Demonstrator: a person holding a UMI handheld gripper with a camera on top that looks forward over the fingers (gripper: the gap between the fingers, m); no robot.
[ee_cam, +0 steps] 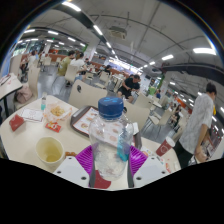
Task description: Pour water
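A clear plastic water bottle (108, 140) with a blue cap (111, 106) stands upright between my fingers, its crinkled body pressed at both sides by the purple pads (84, 158). My gripper (107, 165) is shut on the bottle, above a white table (25, 145). To the left of the fingers, a yellow-green cup (49, 151) sits on the table. It looks empty.
Food packets and a bowl (56, 113) lie on the table's far left part, with a red packet (17, 122) beside them. A red item (163, 148) lies right of the bottle. Beyond are canteen tables, chairs and several people, one standing at the right (200, 125).
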